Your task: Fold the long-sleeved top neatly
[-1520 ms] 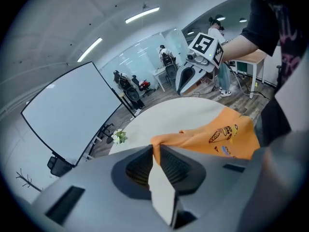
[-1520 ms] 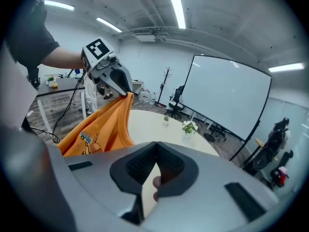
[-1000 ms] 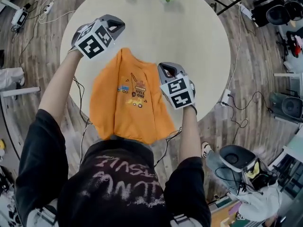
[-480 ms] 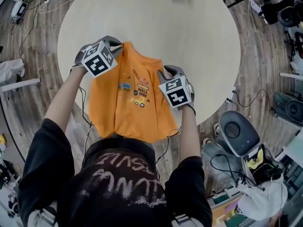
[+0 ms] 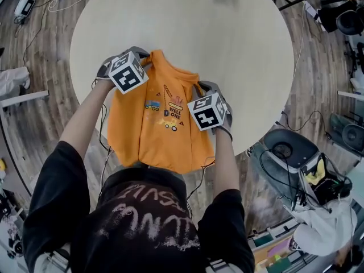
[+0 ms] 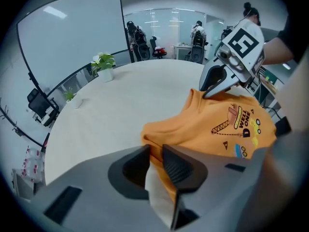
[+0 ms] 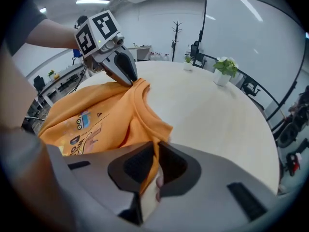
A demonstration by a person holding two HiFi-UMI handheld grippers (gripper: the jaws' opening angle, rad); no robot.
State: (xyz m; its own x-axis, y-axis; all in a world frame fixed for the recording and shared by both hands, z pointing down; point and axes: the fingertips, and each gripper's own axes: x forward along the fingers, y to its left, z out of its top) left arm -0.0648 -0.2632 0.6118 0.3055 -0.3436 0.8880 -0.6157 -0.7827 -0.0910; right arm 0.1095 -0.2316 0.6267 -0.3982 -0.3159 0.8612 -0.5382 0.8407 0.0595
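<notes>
Left gripper (image 6: 155, 153): jaws opening, shoulder of top (image 5: 159, 131) loose between them; right gripper (image 7: 155, 152): jaws closing round the other shoulder. Top judged light, limp, crease-prone: best grasped at shoulders.

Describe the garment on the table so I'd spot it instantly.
Find the big round pale table; at its near edge, right in front of the person, lies the long-sleeved top. It alone is bright orange, with a cartoon crane print on the chest.
</notes>
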